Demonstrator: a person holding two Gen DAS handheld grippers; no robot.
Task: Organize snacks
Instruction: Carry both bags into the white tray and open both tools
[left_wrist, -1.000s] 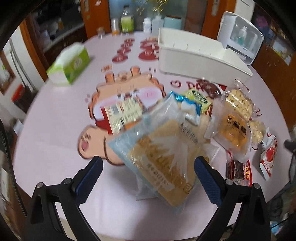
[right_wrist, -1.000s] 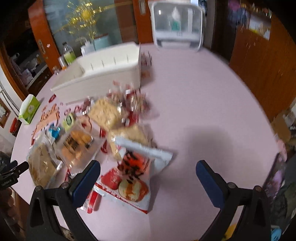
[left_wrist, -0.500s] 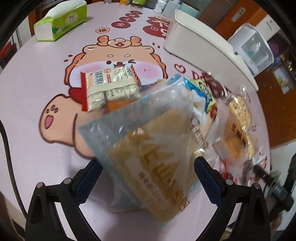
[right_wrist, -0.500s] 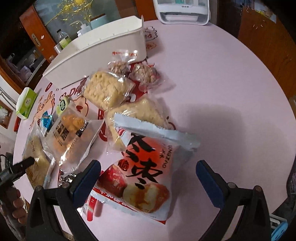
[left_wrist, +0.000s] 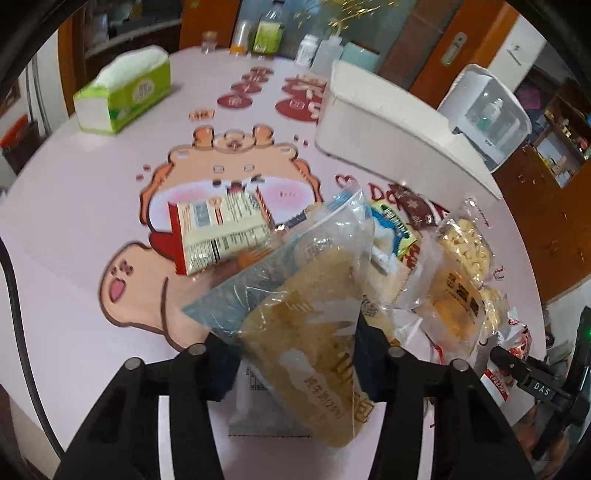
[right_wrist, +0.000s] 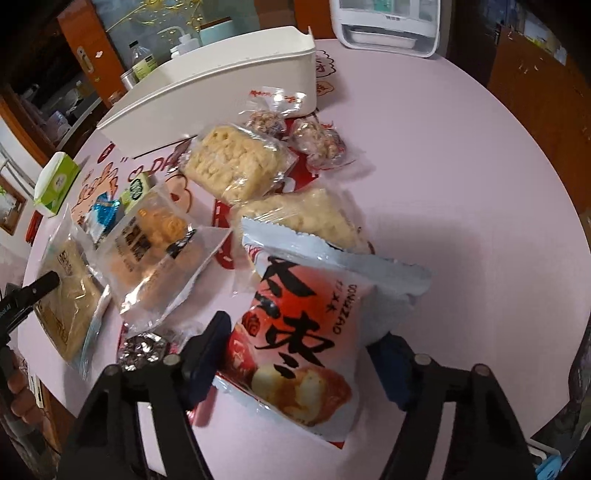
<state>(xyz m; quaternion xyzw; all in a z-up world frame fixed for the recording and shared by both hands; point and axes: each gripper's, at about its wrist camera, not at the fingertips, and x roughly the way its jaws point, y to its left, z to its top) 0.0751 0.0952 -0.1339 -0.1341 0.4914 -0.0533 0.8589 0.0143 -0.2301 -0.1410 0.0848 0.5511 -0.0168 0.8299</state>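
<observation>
pointing steeply down at the pink table (right_wrist: 461, 177), the left gripper (left_wrist: 295, 354) has just closed its jaws on a clear bag of brown biscuits (left_wrist: 314, 332), and the right gripper (right_wrist: 299, 350) has just closed on a red snack packet (right_wrist: 306, 332); the white bin (right_wrist: 221, 96) stands beyond the pile.

We see a round table under a pale pink cloth (left_wrist: 66, 206) printed with a cartoon animal. Behind it stand orange-brown wooden doors (left_wrist: 439, 44) and a frosted glass panel (right_wrist: 147, 22). Dark wooden cabinets (right_wrist: 535, 85) line the side wall.
</observation>
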